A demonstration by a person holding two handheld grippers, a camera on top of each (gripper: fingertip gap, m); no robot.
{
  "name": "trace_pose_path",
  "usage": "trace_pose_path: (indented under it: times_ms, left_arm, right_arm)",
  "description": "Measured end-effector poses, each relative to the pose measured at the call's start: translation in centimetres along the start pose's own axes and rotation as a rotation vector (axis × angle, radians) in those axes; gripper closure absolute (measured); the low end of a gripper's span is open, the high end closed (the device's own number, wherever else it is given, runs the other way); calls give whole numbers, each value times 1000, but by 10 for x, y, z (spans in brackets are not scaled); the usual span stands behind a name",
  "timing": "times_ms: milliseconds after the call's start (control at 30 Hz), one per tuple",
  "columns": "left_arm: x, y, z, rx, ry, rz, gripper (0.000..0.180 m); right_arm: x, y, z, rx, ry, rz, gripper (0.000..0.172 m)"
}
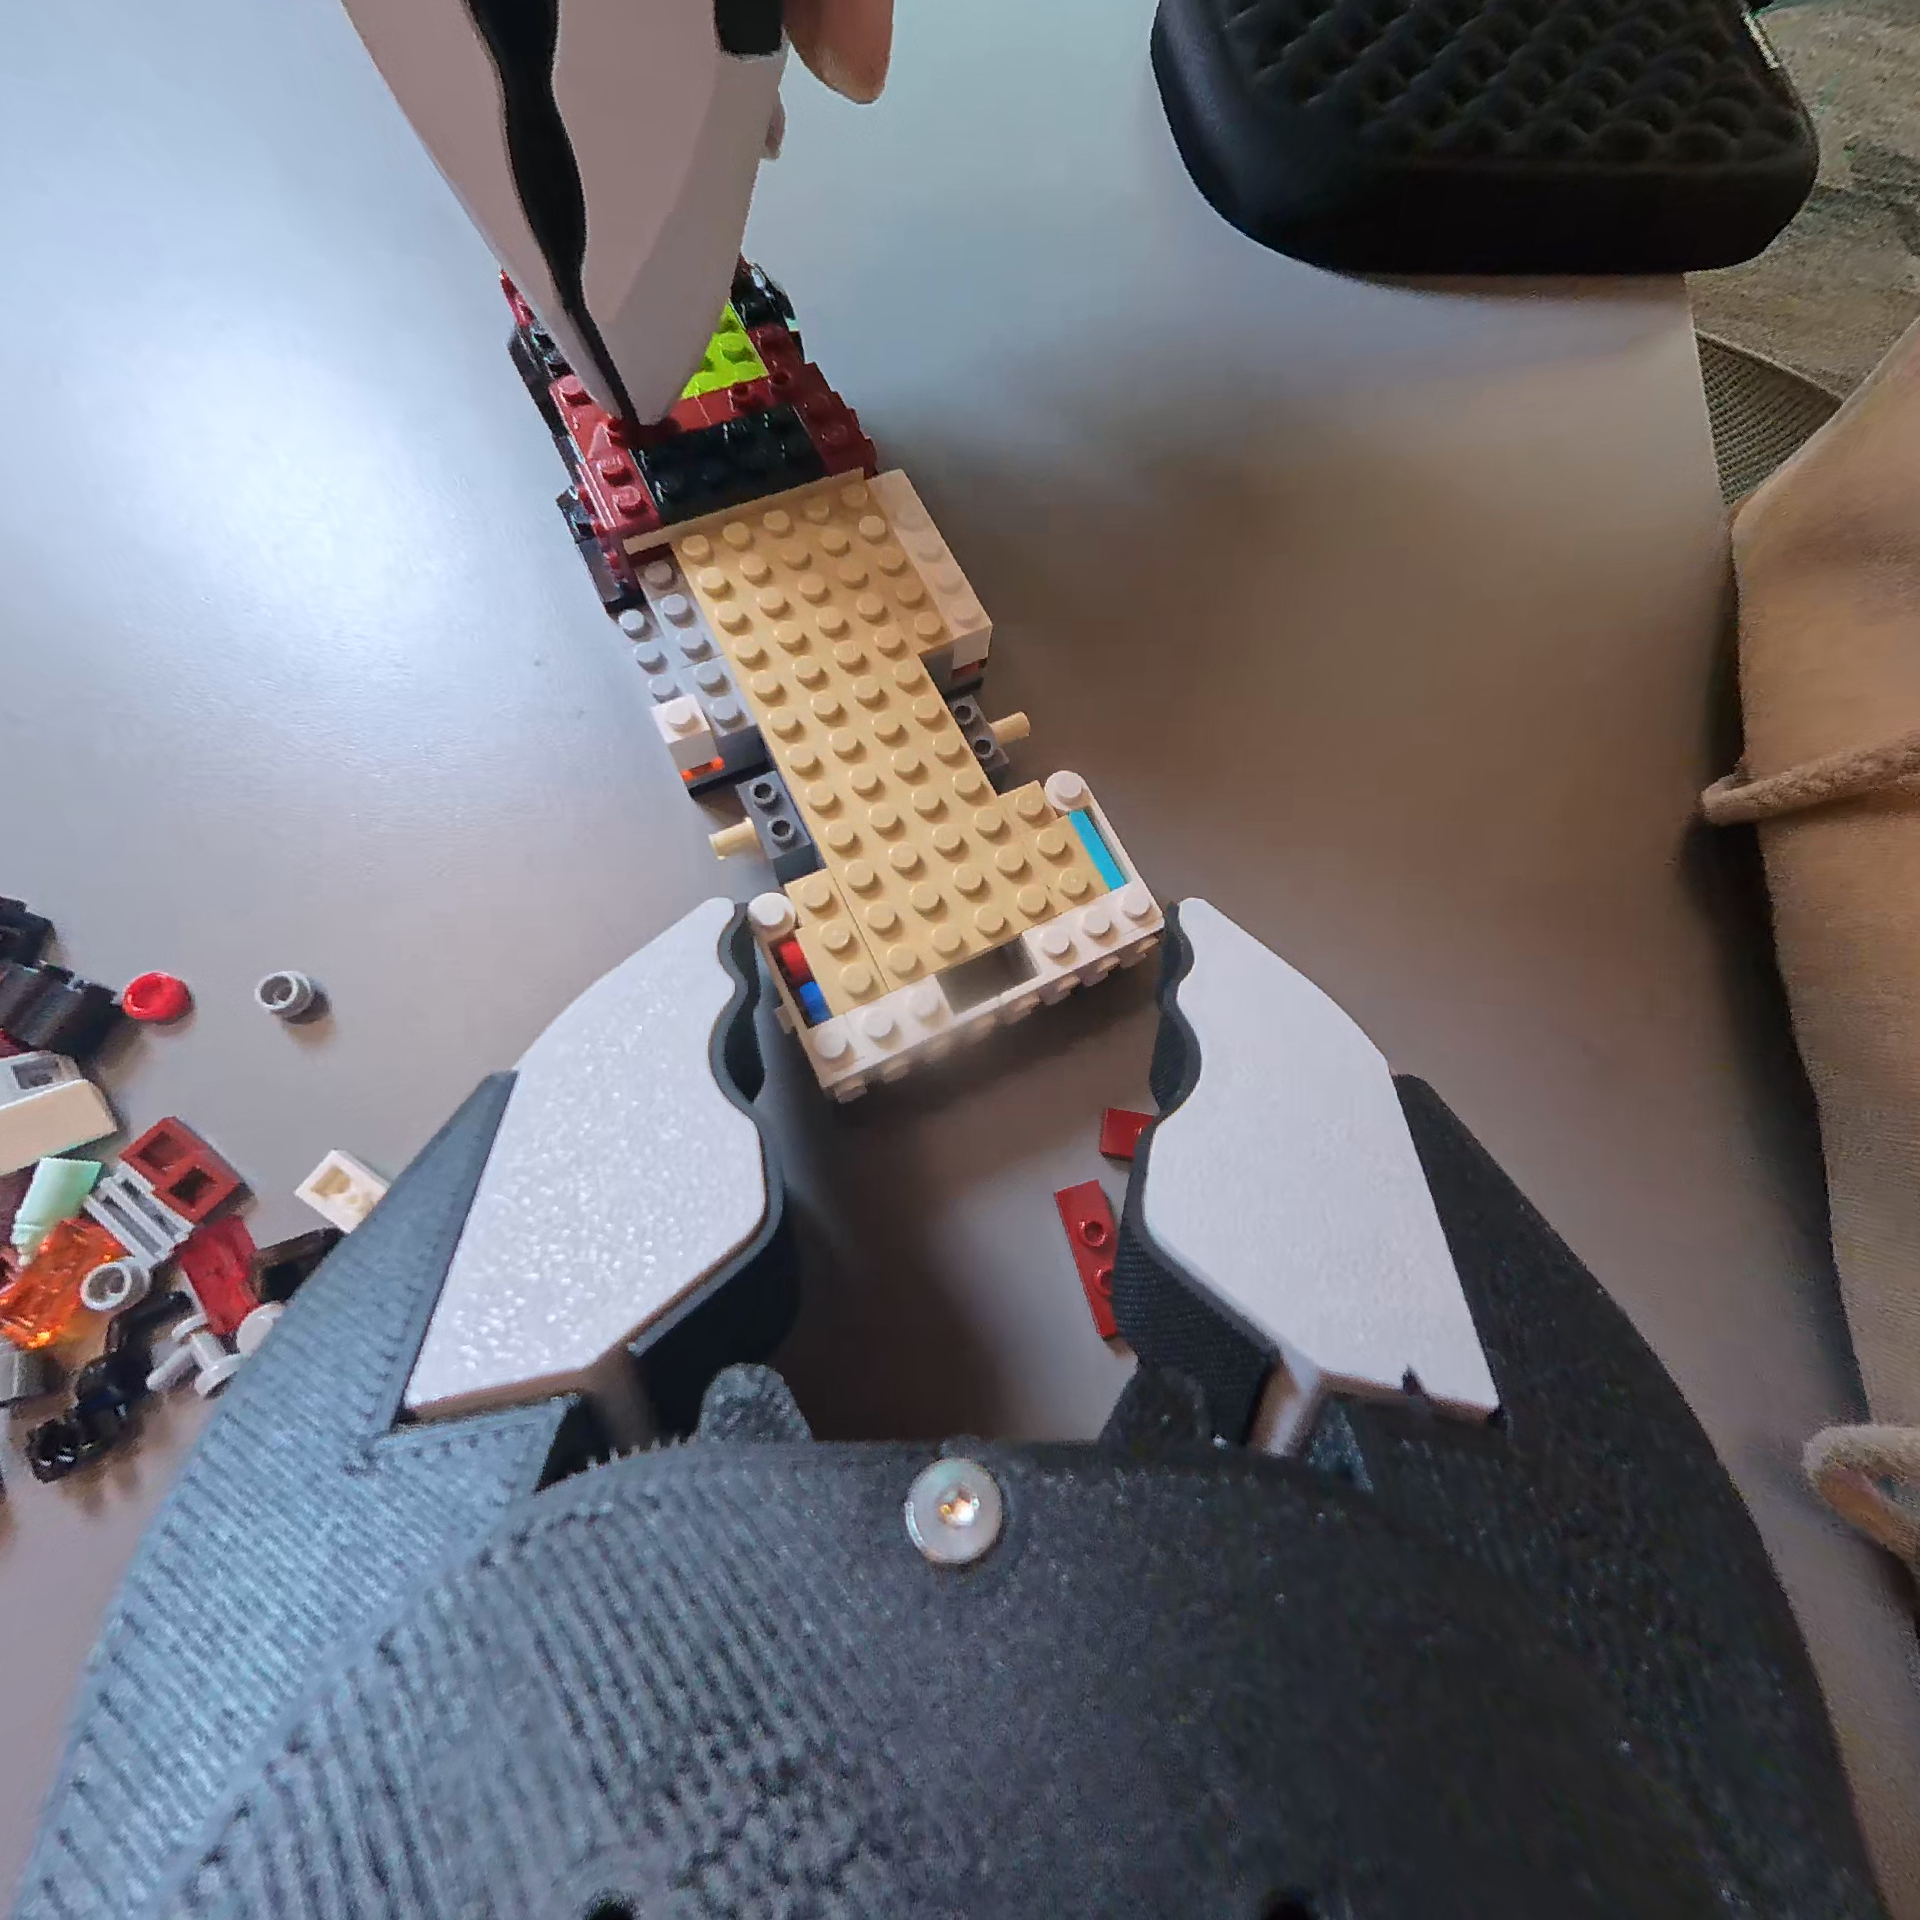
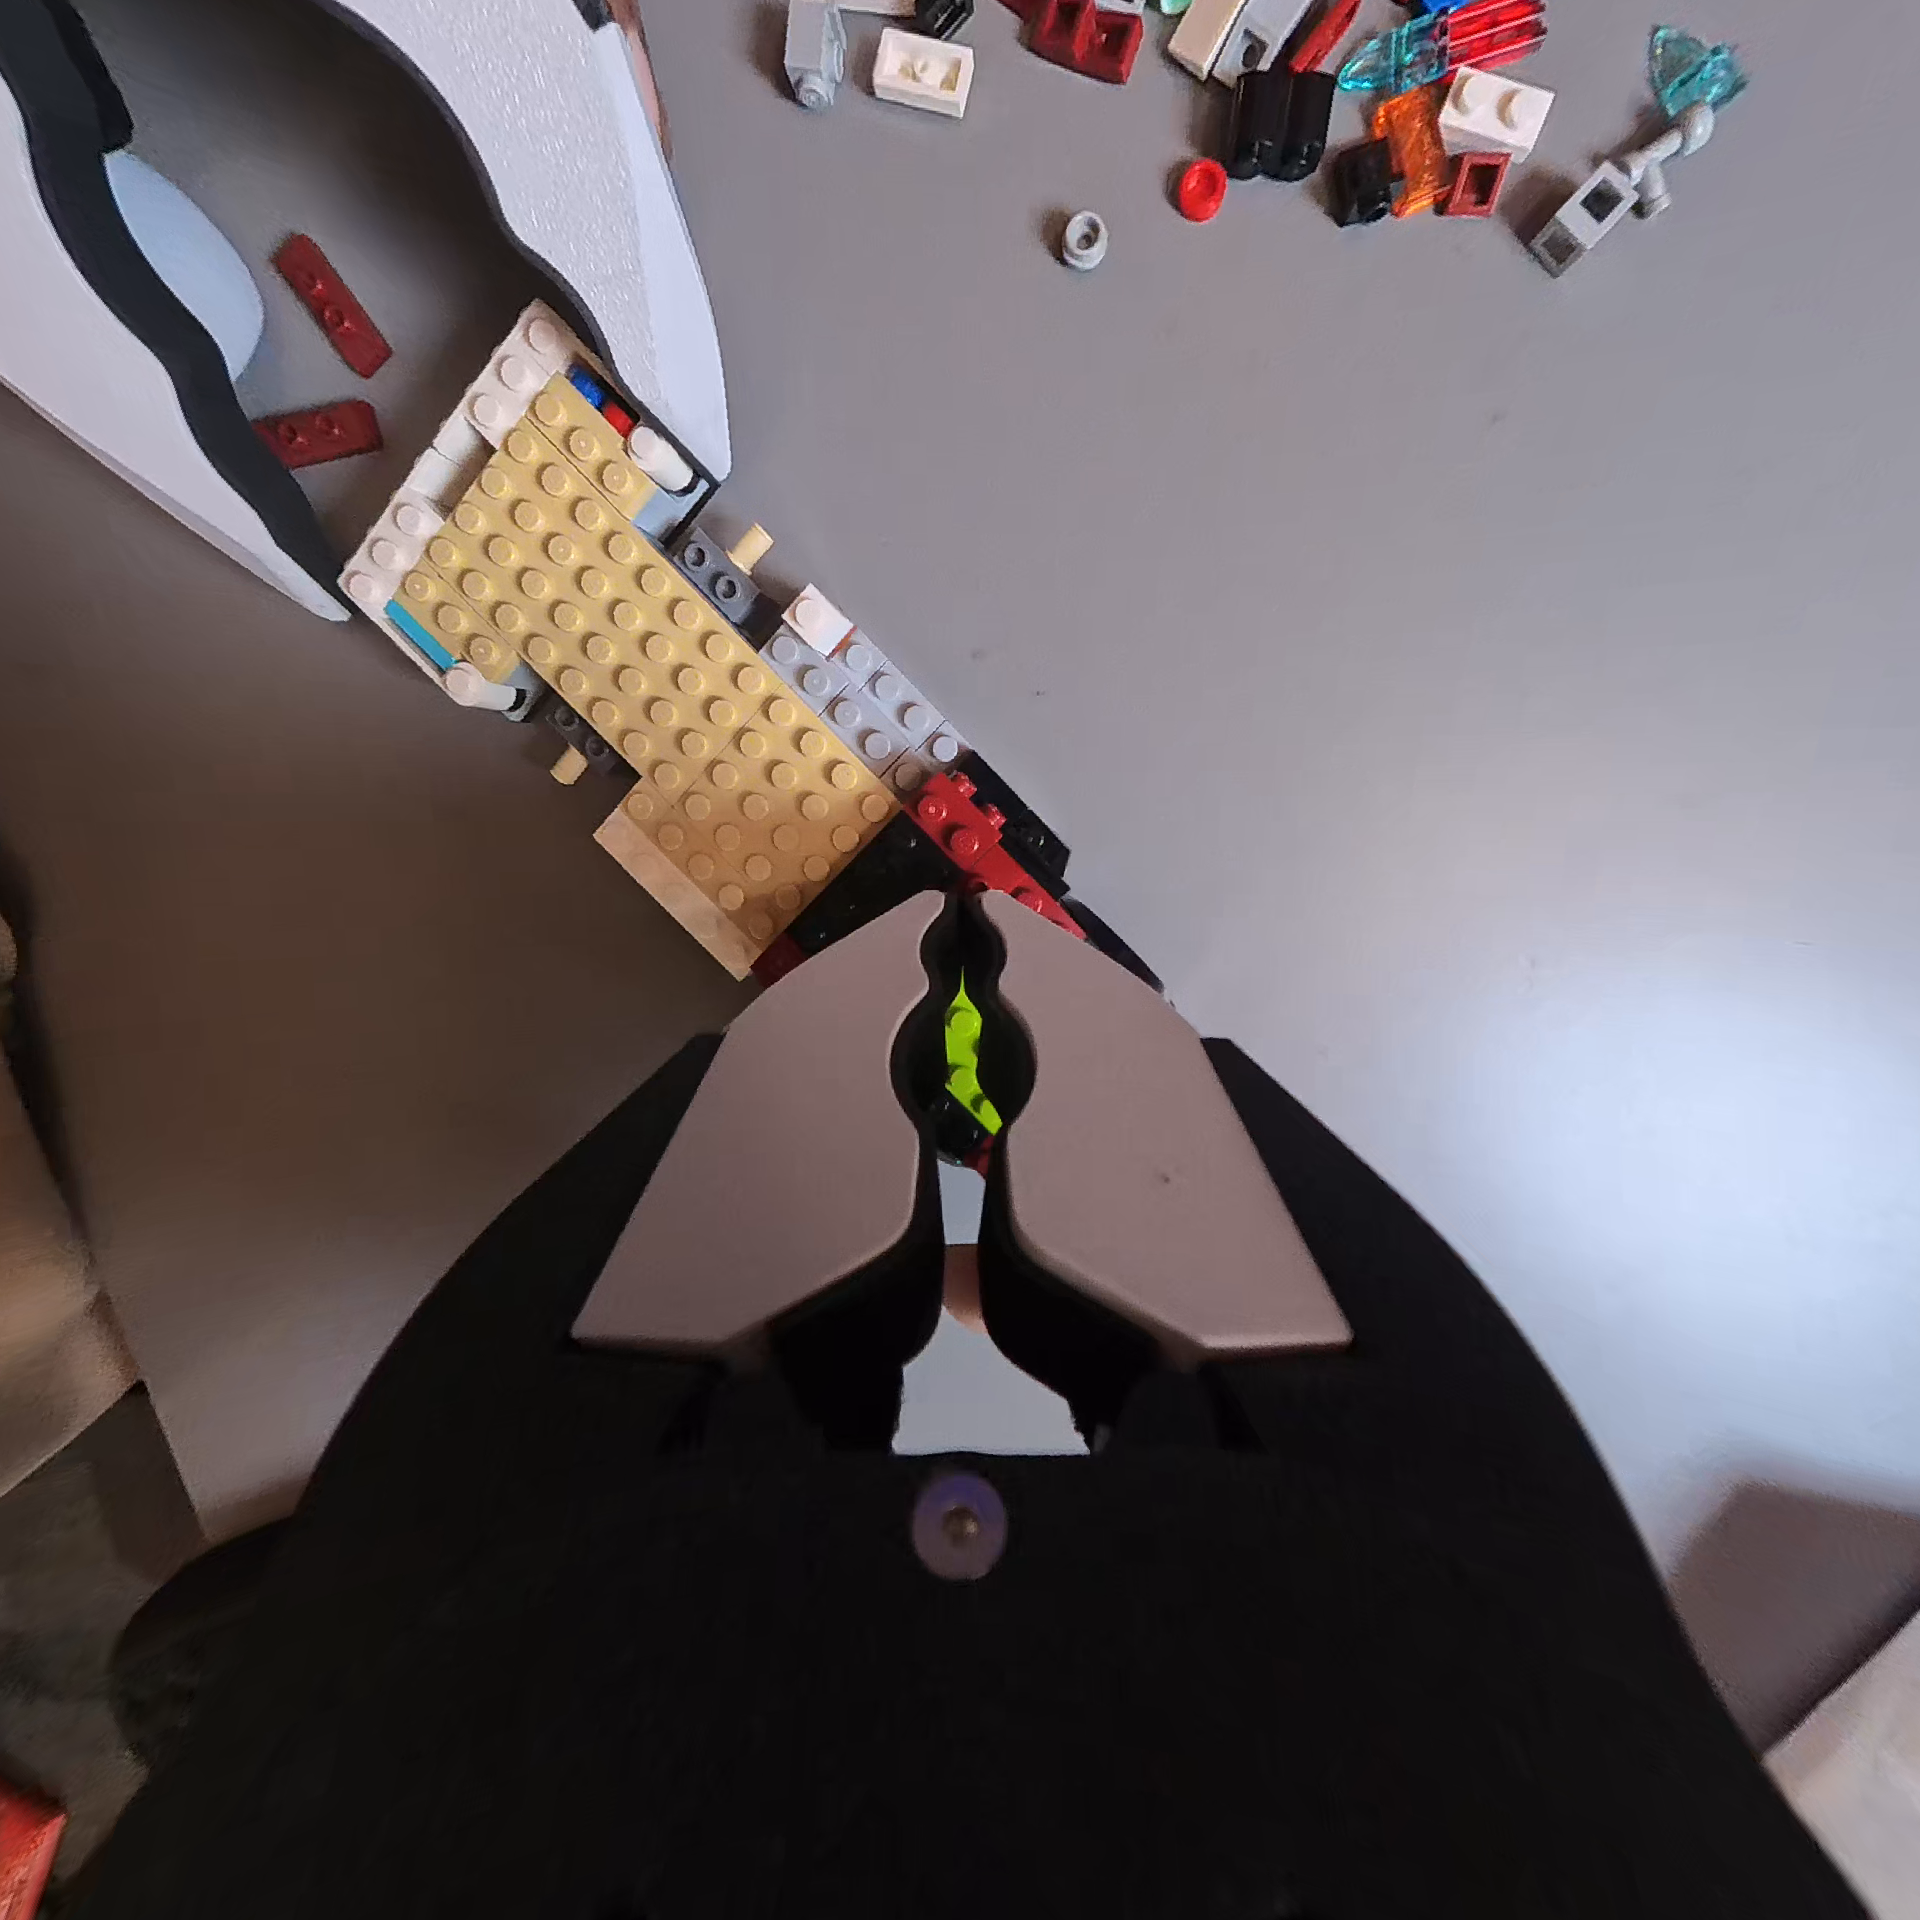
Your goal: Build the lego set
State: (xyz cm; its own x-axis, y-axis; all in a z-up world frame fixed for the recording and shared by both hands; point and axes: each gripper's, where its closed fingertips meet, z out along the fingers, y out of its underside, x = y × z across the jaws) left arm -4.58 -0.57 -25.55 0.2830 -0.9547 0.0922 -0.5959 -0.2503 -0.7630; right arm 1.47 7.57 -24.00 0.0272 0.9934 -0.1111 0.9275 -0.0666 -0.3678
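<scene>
Brick model (image 1: 862, 748), half built, lies at centre frame on a grey table (image 1: 260, 520): tan studded deck laid, white end wall with one gap, dark red and black section at the far end around a lime-green piece (image 2: 966, 1060). The left gripper (image 1: 956, 935) stands wide open, its fingers flanking the white end. The right gripper (image 2: 961, 904), jaws closed tip to tip, rests its point on the dark red bricks. Loose pieces (image 1: 114, 1216) sit unused at lower left, and two dark red plates (image 1: 1091, 1226) lie just behind the model. A black textured pad (image 1: 1475, 125) fills the upper right, with tan fabric (image 1: 1829, 727) along the right edge.
</scene>
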Motion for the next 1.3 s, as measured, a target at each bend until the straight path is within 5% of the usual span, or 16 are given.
trace_pose_path:
  times_ms: [133,267,367,467,700,1033,1300]
  left_arm:
    - [-5,0,-2,9,-14,-12,106]
    - [-5,1,-3,30,-13,8,106]
    - [-7,-3,-8,56,-22,48,107]
    - [-8,-16,-23,138,11,22,106]
    - [-41,-25,-48,234,-118,-10,120]
    - [-73,-25,-61,286,-312,-48,132]
    - [-68,-28,-60,281,-310,-19,132]
  right_arm:
    - [6,-6,-1,124,106,25,172]
    - [-11,-24,-46,555,186,157,172]
    - [-40,-12,-56,680,234,197,172]
    - [-79,-3,-27,615,221,175,155]
    - [-145,-38,33,392,12,-112,151]
    - [-136,-70,69,-46,2,-665,149]
    - [-140,-54,66,-204,-159,-587,160]
